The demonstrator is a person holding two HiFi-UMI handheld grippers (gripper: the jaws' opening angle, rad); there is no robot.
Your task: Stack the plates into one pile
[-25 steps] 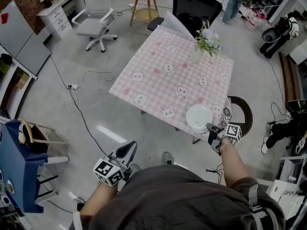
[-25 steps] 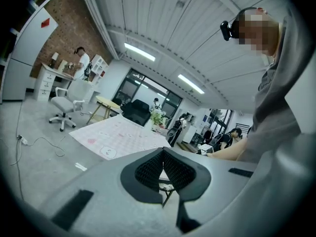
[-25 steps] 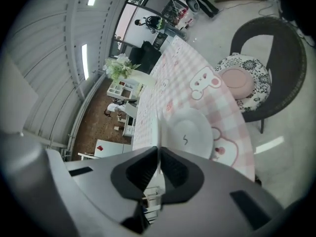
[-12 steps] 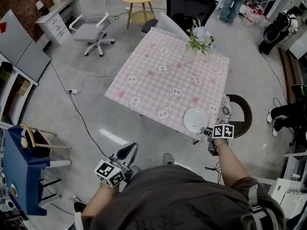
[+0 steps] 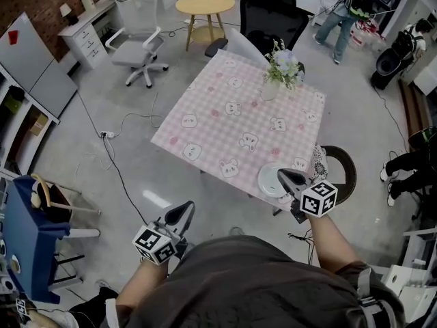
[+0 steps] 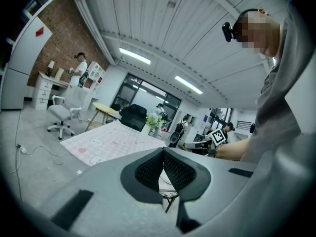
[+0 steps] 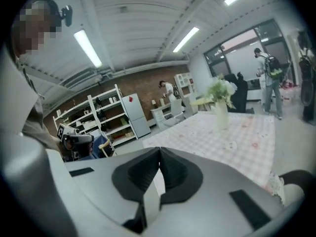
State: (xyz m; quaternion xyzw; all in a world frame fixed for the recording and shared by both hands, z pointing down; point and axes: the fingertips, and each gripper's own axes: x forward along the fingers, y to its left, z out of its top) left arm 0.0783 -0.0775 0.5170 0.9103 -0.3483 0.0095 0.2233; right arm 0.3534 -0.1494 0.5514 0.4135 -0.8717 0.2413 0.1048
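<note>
Plate (image 5: 267,180) partly hidden behind right hand-held gripper (image 5: 283,175)

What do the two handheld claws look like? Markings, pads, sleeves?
Left claw and right claw match: grey pointed shells, black textured pads, each with a white cube bearing black square markers. No cables visible. The person wears a dark short-sleeved shirt.

The tablecloth (image 5: 239,125) is matt cloth, pink-checked; the plate (image 5: 268,180) on it looks smooth and glossy white, ceramic or plastic; the floor (image 5: 116,156) is grey and polished, with a faint sheen; the round table (image 5: 205,3) shows pale wood; the left gripper (image 6: 162,151) and right gripper (image 7: 159,151) have matt grey plastic shells, their pads (image 6: 148,171) black and finely ribbed like rubber; the wall (image 5: 41,5) is rough brick
</note>
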